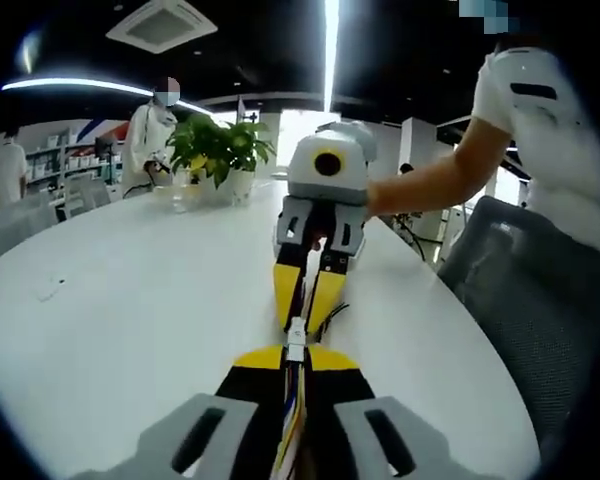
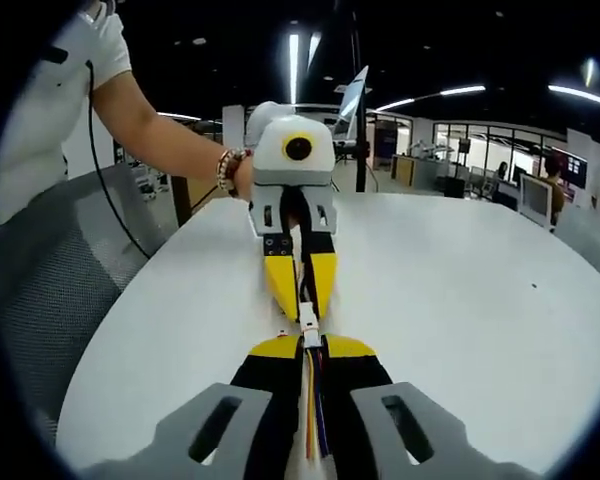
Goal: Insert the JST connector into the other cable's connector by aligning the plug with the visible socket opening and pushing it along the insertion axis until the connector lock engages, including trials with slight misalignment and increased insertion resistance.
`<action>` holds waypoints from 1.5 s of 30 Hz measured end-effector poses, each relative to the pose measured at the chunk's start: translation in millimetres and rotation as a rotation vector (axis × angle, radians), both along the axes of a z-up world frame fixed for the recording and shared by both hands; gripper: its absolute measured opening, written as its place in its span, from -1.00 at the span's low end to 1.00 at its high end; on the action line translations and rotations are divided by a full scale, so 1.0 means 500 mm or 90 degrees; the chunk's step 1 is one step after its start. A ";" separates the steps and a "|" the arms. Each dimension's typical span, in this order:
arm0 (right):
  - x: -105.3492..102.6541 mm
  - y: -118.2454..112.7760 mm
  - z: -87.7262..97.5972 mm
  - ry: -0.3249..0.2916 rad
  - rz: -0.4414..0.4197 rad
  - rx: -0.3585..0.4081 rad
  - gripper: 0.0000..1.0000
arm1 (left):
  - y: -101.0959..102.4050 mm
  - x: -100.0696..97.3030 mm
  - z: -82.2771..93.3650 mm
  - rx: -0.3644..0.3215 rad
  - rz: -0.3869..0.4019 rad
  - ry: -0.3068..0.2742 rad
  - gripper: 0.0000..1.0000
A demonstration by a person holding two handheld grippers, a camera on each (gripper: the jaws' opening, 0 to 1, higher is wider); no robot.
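Both grippers meet tip to tip above a round white tabletop (image 1: pixel 130 300), each holding one end of the cable pair.

In the left gripper view, the left gripper (image 1: pixel 295 357) rises from the bottom edge with its yellow-tipped black fingers (image 1: pixel 255 358) together, clamped on a bundle of coloured wires (image 1: pixel 292 405) that runs up between them. The wires end in a small white connector (image 1: pixel 296 335) just past the fingertips. Facing it, the right gripper (image 1: pixel 307 300) points its yellow fingers toward the camera, closed on the other cable (image 1: pixel 332 315), whose dark lead curls out to one side. The two connectors touch at the gap between the two sets of fingertips; whether they are fully seated is too small to tell. A person's forearm (image 1: pixel 430 180) reaches in from the right behind the right gripper. A potted plant (image 1: pixel 220 150) stands at the far side of the tabletop, and a grey chair (image 1: pixel 520 300) sits beside the near edge.

In the right gripper view, the right gripper (image 2: pixel 312 345) holds red, yellow and blue wires (image 2: pixel 313 400) between closed fingers, with the white connector (image 2: pixel 307 325) at its tips. The left gripper (image 2: pixel 302 300) faces it, fingers shut on its cable, and a hand with a beaded bracelet (image 2: pixel 225 170) grips its body.
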State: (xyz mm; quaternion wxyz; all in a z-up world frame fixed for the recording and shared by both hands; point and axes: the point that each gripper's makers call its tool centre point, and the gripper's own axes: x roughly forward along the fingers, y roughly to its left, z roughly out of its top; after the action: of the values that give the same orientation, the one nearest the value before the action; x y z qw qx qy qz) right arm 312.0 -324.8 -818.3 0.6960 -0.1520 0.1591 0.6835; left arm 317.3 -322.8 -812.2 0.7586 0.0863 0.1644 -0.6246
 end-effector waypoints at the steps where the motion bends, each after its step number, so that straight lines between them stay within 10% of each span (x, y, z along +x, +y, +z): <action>1: -0.003 0.001 0.003 0.004 0.002 0.004 -0.92 | 0.001 -0.002 0.003 -0.006 -0.004 0.003 -1.00; 45: -0.029 0.015 0.057 0.008 0.030 0.052 -0.90 | 0.009 -0.024 0.055 -0.037 -0.028 -0.021 -1.00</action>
State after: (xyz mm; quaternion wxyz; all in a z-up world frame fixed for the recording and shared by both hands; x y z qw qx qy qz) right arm 297.8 -317.0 -789.8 0.6840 -0.1229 0.1321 0.7068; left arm 305.5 -318.4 -784.9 0.7492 0.0780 0.1319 -0.6444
